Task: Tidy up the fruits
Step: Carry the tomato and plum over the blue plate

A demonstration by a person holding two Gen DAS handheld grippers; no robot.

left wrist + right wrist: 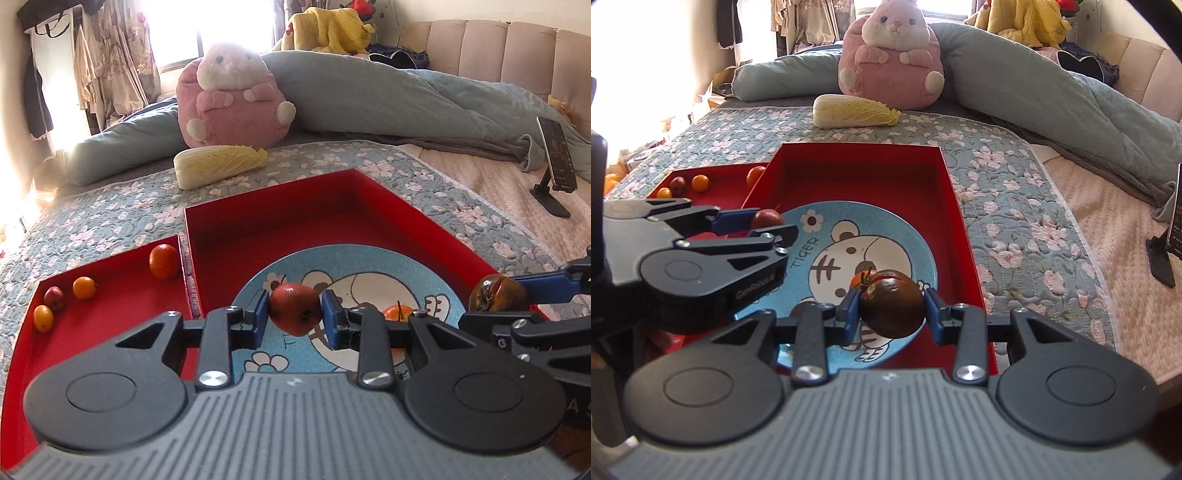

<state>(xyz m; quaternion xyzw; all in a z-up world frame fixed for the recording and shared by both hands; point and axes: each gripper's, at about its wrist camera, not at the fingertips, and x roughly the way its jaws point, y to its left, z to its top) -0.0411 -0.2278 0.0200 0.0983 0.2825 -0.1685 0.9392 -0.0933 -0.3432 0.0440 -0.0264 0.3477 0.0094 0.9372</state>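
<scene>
My left gripper (295, 314) is shut on a small red fruit (294, 309) and holds it above the blue cartoon plate (443, 295) in the large red box (277, 221). My right gripper (892, 306) is shut on a dark brown-red tomato (891, 304) over the same plate (886, 229); it shows at the right of the left wrist view (498, 295). A small orange (397, 313) lies on the plate. The smaller red tray (122, 291) on the left holds an orange (164, 261), two small yellow-orange fruits (84, 287) and a small red fruit (54, 298).
The boxes sit on a flowered quilt (110, 214) on a bed. A napa cabbage (221, 164), a pink plush rabbit (232, 96) and a rolled blue duvet (369, 96) lie behind. A phone on a stand (556, 166) stands at the right.
</scene>
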